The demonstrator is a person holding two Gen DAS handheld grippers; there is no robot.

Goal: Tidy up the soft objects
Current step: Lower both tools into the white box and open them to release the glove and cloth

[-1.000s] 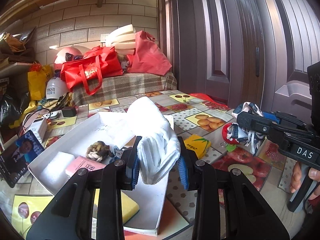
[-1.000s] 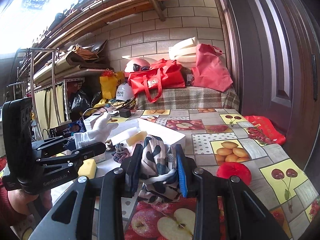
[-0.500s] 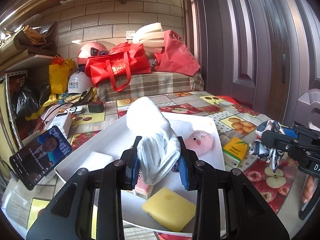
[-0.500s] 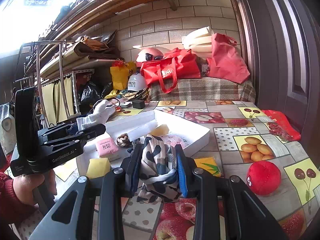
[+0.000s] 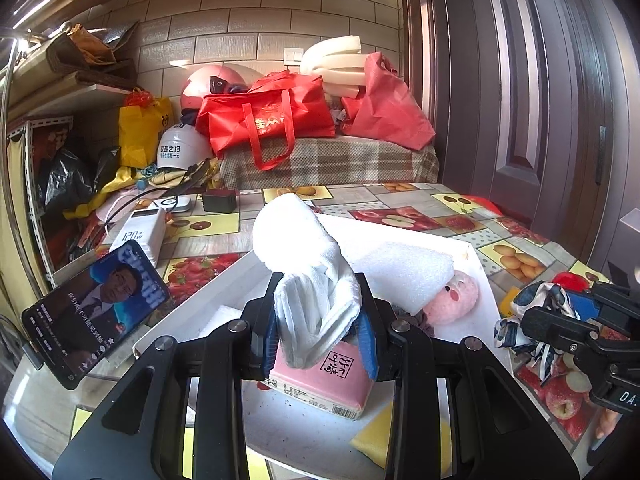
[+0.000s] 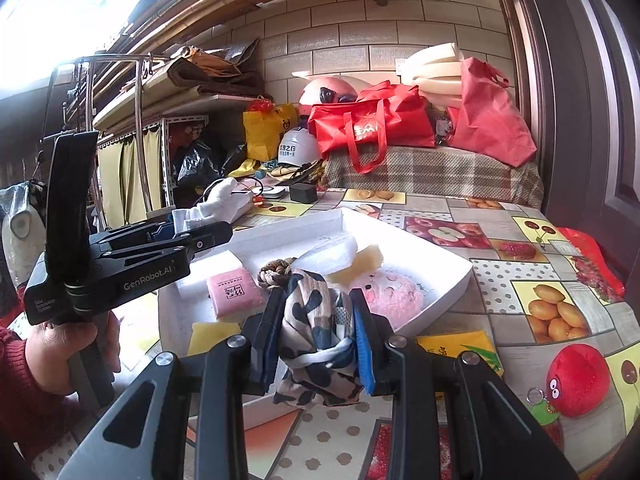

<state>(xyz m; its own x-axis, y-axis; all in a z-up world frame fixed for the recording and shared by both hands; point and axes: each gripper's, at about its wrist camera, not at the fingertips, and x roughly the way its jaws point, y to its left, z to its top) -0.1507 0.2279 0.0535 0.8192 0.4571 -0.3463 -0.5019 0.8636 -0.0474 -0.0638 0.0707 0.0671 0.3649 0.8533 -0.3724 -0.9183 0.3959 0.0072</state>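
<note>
My left gripper [image 5: 320, 332] is shut on a white glove [image 5: 308, 272] and holds it above the white tray [image 5: 476, 252]. My right gripper [image 6: 316, 340] is shut on a patterned scarf [image 6: 316, 320] over the tray's [image 6: 460, 276] near edge. In the tray lie a pink tissue pack [image 5: 320, 380], white foam [image 5: 404, 272], a pink plush [image 5: 452, 300], a knotted rope [image 6: 276, 270] and a yellow sponge [image 5: 380, 436]. The left gripper and glove [image 6: 216, 204] show in the right wrist view; the right gripper with the scarf [image 5: 532, 320] shows in the left wrist view.
A red plush ball [image 6: 576, 376] and a yellow packet [image 6: 456, 348] lie on the fruit-print table right of the tray. A phone [image 5: 96, 308] stands at the left, a power bank [image 5: 140, 232] behind it. Red bags [image 5: 268, 116] and helmets pile at the back.
My left gripper with the glove has moved left over the tray and lower toward the pink pack. My right gripper with the scarf has come closer to the tray's near edge.
</note>
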